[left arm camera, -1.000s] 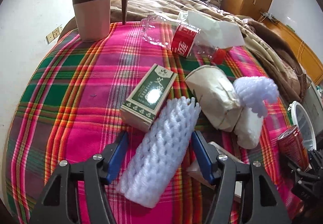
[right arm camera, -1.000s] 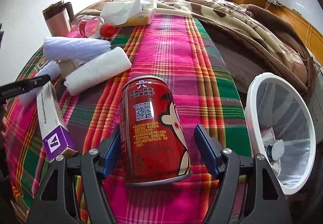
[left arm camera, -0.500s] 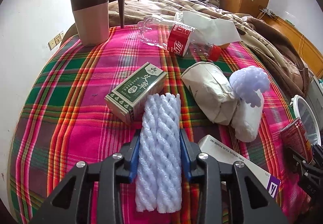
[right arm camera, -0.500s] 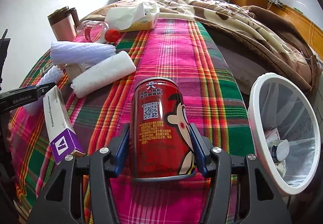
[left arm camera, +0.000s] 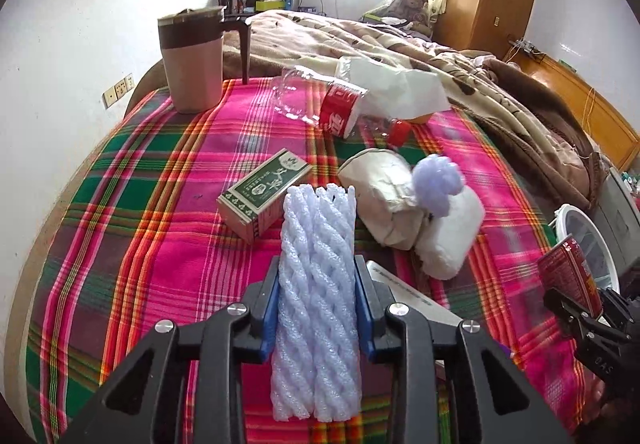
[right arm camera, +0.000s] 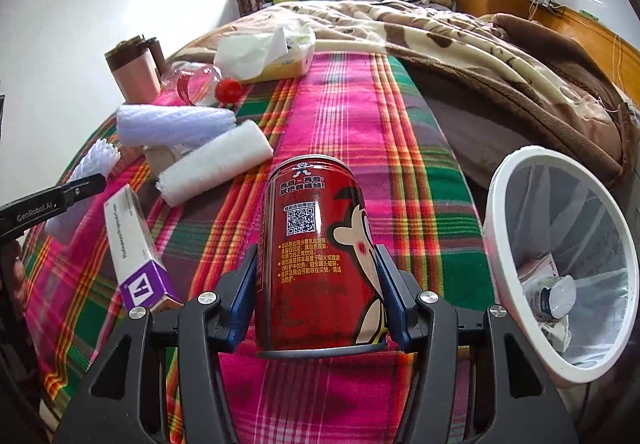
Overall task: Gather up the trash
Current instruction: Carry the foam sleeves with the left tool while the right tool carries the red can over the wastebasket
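Note:
My left gripper (left arm camera: 316,296) is shut on a pale lilac foam net sleeve (left arm camera: 316,284) and holds it above the plaid table. My right gripper (right arm camera: 316,284) is shut on a red drink can (right arm camera: 316,256), held upright-tilted near the table's right edge. The can also shows at the right of the left wrist view (left arm camera: 568,284). A white trash bin (right arm camera: 504,244) with a clear liner and some trash inside stands just right of the table. More trash lies on the table: a green box (left arm camera: 264,191), a paper bag (left arm camera: 384,195), a plastic bottle (left arm camera: 328,103), foam sleeves (right arm camera: 216,163).
A brown lidded mug (left arm camera: 192,63) stands at the table's far left. A tissue pack (right arm camera: 272,51) lies at the far edge by the bed. A white and purple box (right arm camera: 136,252) lies at the near left. The bed with a brown blanket (right arm camera: 480,43) lies beyond.
Both grippers closed: the left on the foam sleeve, squeezing it narrow, the right on the can. Both have since lifted slightly with their loads.

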`<state>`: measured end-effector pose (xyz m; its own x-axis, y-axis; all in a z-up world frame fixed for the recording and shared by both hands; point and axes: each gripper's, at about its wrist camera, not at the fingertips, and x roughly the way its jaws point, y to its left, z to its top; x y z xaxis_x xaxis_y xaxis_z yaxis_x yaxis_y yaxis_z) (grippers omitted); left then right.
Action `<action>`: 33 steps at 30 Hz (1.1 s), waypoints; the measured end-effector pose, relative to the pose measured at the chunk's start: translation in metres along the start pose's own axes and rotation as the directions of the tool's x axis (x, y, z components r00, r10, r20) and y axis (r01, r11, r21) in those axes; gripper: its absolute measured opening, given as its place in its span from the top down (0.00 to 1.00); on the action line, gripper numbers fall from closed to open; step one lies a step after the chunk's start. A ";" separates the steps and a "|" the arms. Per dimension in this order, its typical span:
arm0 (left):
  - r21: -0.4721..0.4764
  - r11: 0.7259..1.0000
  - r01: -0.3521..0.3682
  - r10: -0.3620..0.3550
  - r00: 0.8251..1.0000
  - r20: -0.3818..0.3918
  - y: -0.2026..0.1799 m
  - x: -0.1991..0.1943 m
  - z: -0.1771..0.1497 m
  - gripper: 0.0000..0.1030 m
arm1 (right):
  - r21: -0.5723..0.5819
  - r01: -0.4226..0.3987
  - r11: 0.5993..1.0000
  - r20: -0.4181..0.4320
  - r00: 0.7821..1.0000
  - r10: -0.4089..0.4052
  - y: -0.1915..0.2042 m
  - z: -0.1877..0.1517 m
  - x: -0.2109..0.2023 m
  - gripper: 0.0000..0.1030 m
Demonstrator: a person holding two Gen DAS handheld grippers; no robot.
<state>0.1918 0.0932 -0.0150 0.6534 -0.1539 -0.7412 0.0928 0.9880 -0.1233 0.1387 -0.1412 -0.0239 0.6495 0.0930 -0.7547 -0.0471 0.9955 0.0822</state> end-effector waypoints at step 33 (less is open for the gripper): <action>0.185 0.959 0.213 -0.238 0.963 0.124 -0.152 -0.064 -0.003 0.68 | 0.102 0.047 0.994 0.176 0.982 -0.064 -0.076 0.001 -0.077 0.46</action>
<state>0.1338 -0.0469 0.0496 0.7005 -0.3818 -0.6030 0.3670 0.9173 -0.1545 0.0935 -0.2240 0.0286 0.7743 0.0246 -0.6323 0.0606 0.9918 0.1128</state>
